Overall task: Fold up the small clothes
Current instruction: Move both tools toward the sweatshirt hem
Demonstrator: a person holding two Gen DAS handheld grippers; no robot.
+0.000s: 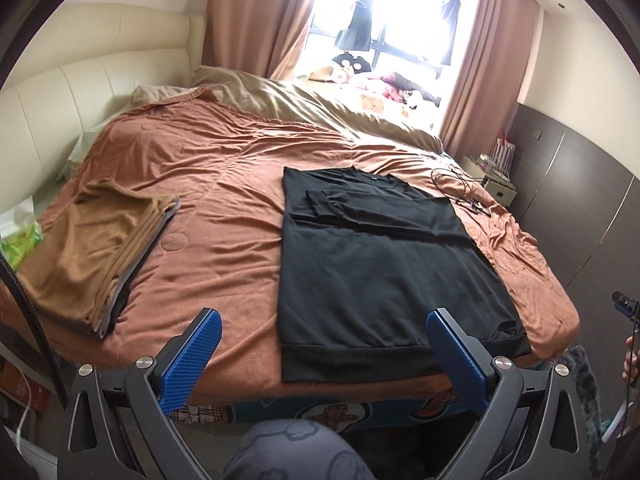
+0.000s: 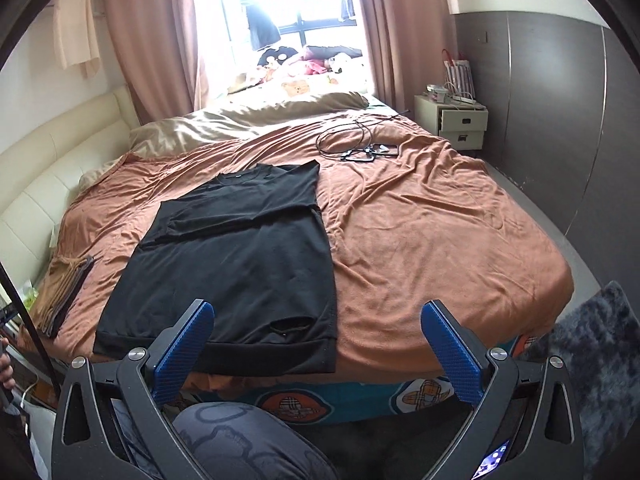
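Note:
A black t-shirt [image 1: 380, 264] lies flat on the bed, both sleeves folded in across the chest, hem toward me at the bed's near edge. It also shows in the right wrist view [image 2: 240, 260]. My left gripper [image 1: 324, 320] is open and empty, held above the near edge of the bed with the shirt's hem between its blue fingers [image 1: 192, 356]. My right gripper [image 2: 318, 316] is open and empty, over the hem's right corner. A stack of folded brown clothes [image 1: 92, 240] lies at the bed's left side, also in the right wrist view [image 2: 60, 288].
The bed is covered by a rust-orange sheet [image 2: 420, 232] with a beige duvet [image 1: 300, 108] at the far end. A black cable and small devices [image 2: 360, 144] lie on the far right. A nightstand [image 2: 456, 120] and dark wardrobe [image 2: 560, 120] stand right. My knee [image 1: 296, 452] is below.

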